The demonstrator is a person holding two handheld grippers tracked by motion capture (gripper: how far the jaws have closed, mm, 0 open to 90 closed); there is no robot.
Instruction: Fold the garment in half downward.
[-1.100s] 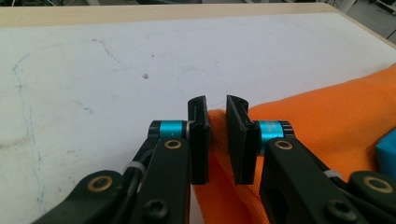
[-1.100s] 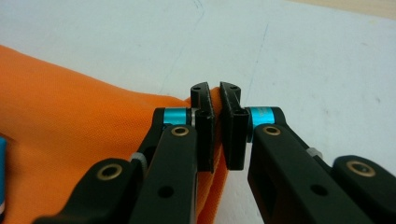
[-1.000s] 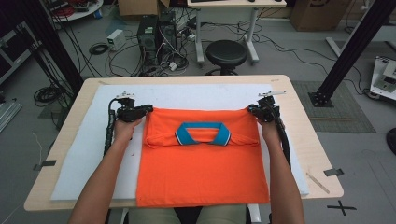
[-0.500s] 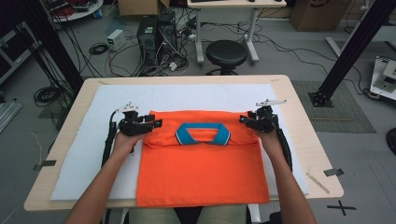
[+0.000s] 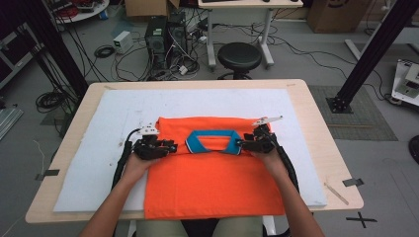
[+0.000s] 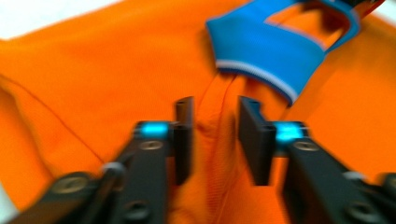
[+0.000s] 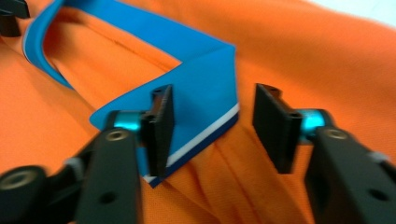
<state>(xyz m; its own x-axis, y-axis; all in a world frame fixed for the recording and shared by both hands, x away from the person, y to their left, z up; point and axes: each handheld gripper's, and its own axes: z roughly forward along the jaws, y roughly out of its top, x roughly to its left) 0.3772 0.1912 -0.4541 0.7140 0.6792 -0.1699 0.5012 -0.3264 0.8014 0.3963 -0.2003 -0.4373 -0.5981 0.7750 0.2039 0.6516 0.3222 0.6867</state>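
Centre frame: orange shirt [image 5: 212,173], soft, light; both grippers [image 5: 157,147] [image 5: 251,144] part-open, closing, gripping nothing; pinch beside collar [image 5: 212,141].

Your shirt [image 5: 212,182] lies on the mat [image 5: 99,148] covering the table [image 5: 326,128], collar [image 5: 213,141] between your left gripper [image 5: 170,147] and right gripper [image 5: 242,144]; a stool [image 5: 239,57] stands behind.

This is a lab or test room: a wooden table [image 5: 316,113] sits inside black metal framing [image 5: 368,54], with a desktop computer [image 5: 165,37] on the floor amid tangled cables [image 5: 99,52] (a black stool [image 5: 239,57] stands nearby) and cardboard boxes [image 5: 331,10].
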